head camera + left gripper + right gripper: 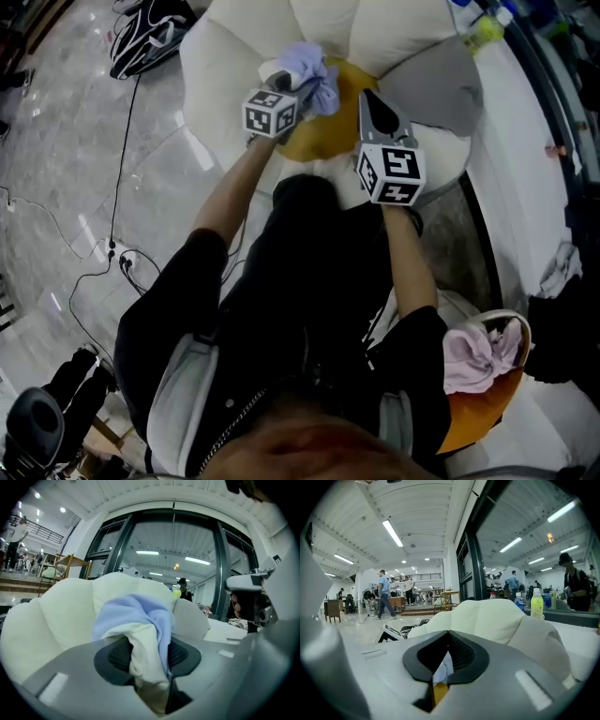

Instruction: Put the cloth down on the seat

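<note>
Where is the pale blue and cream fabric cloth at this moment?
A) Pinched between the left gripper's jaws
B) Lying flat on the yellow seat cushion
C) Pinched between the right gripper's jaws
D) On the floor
A: the left gripper view shows the pale blue and cream fabric cloth bunched and pinched between the black pads of the left gripper.

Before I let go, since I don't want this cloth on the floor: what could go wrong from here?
1. The cloth is bunched deep between the left gripper's pads, so it may cling when they open.
2. The right gripper sits close beside it above the orange seat cushion, so the cloth might drape over that gripper instead.
</note>
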The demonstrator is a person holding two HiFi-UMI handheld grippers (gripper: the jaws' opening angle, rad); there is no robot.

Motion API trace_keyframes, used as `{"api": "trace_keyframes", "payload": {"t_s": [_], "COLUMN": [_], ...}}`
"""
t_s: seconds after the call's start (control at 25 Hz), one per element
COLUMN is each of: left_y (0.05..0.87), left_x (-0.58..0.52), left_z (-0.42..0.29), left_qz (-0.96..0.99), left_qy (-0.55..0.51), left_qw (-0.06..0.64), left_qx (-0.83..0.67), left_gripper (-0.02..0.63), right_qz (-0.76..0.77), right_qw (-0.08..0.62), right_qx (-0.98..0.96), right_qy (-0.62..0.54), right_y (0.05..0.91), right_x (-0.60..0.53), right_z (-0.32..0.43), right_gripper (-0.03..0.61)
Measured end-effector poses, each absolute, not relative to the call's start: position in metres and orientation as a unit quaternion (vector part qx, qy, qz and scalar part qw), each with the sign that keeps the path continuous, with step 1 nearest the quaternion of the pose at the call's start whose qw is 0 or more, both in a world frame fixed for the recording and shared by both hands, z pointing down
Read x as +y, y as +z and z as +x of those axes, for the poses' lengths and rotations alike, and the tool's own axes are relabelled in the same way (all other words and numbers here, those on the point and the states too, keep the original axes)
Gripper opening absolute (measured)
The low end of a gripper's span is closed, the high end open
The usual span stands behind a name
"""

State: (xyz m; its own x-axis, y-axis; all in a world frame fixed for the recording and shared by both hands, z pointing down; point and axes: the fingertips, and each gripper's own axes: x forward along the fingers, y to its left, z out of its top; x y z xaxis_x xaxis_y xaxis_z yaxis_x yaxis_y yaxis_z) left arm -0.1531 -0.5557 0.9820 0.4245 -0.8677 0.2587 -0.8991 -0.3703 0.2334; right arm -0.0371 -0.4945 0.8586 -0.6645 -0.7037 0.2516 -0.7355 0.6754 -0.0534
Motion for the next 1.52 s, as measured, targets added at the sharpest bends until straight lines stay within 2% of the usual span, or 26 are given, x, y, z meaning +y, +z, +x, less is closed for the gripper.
{"api": "trace_keyframes", "payload": {"t_s": [0.6,0.84,1.0,1.16,1.24,1.44,1.48,1.52], "left_y": [1.103,1.120,1.112,1.089,1.072,1.034,1.025,1.017], "left_x": [-0.564,-0.569,-0.567,-0.557,-0.547,-0.523,-0.520,-0.516], "left_z": [-0.127,-0.124,-0.121,-0.126,-0.130,-0.148,-0.150,-0.152], "left_qz": [0.813,0.810,0.818,0.820,0.824,0.829,0.830,0.831], "left_qy": [0.115,0.133,0.139,0.149,0.136,0.094,0.088,0.085], "left_qw": [0.254,0.262,0.243,0.181,0.161,0.142,0.135,0.127], "left_qx": [-0.511,-0.508,-0.502,-0.523,-0.526,-0.533,-0.534,-0.535], "left_gripper": [0.168,0.175,0.207,0.302,0.314,0.307,0.297,0.254], "right_qz": [0.420,0.431,0.432,0.427,0.426,0.420,0.418,0.416], "right_qw": [0.136,0.130,0.140,0.136,0.134,0.136,0.135,0.134], "right_qx": [-0.891,-0.885,-0.882,-0.884,-0.885,-0.889,-0.890,-0.891], "right_qy": [0.109,0.123,0.127,0.132,0.132,0.124,0.123,0.123], "right_y": [0.911,0.914,0.918,0.916,0.914,0.910,0.909,0.908], "right_x": [-0.510,-0.518,-0.520,-0.519,-0.518,-0.511,-0.510,-0.508], "right_z": [-0.022,-0.017,-0.012,-0.012,-0.013,-0.019,-0.020,-0.022], "right_gripper": [0.003,0.003,0.003,0.003,0.002,0.003,0.002,0.003]}}
